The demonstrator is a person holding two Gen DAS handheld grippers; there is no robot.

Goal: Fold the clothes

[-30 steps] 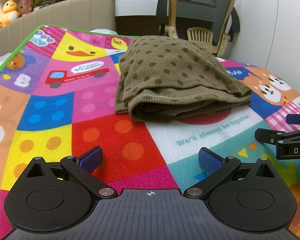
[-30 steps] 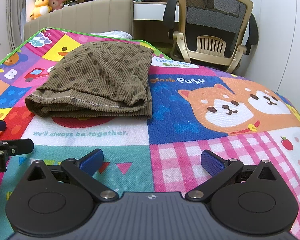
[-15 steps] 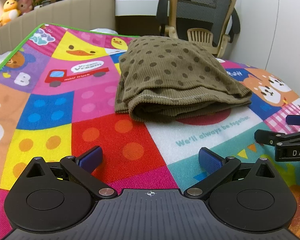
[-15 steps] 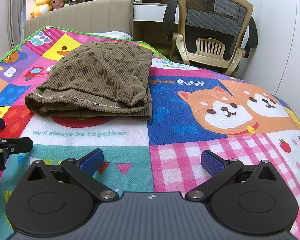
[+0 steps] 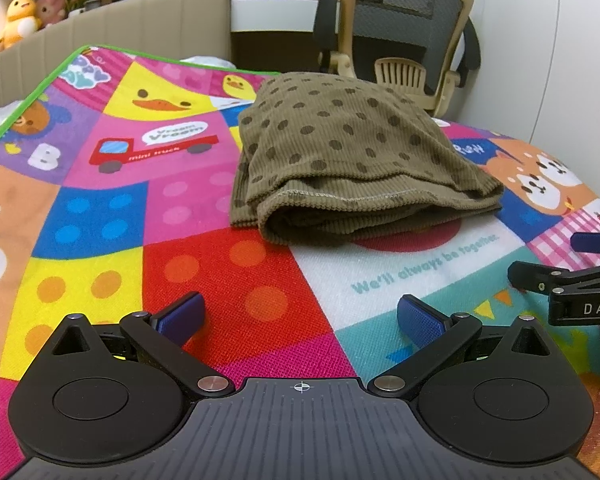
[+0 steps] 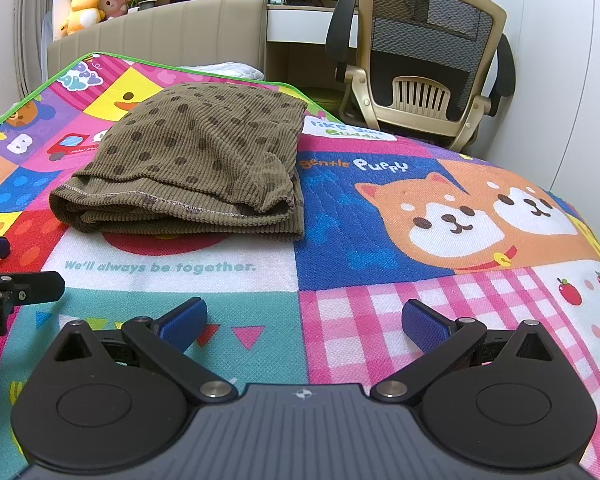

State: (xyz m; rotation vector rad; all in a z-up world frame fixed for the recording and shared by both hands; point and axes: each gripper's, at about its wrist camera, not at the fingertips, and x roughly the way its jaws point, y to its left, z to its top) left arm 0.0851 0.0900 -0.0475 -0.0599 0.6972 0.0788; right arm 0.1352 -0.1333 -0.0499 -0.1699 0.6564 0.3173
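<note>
An olive-brown ribbed garment with dark dots (image 5: 348, 160) lies folded in a thick stack on a colourful cartoon play mat (image 5: 148, 208). It also shows in the right wrist view (image 6: 196, 160), left of centre. My left gripper (image 5: 300, 320) is open and empty, low over the mat, short of the garment's near edge. My right gripper (image 6: 304, 322) is open and empty, over the mat to the garment's near right. Each gripper shows at the edge of the other's view, the right one (image 5: 572, 280) and the left one (image 6: 12, 284).
A beige mesh office chair (image 6: 424, 56) stands behind the mat's far edge, next to a white desk (image 6: 300, 24). A beige headboard (image 5: 132, 28) with plush toys (image 6: 84, 8) runs along the back left. A white wall (image 6: 560, 80) is at the right.
Both grippers have edged slightly toward the garment. Both stay open and empty, and the garment has not moved.
</note>
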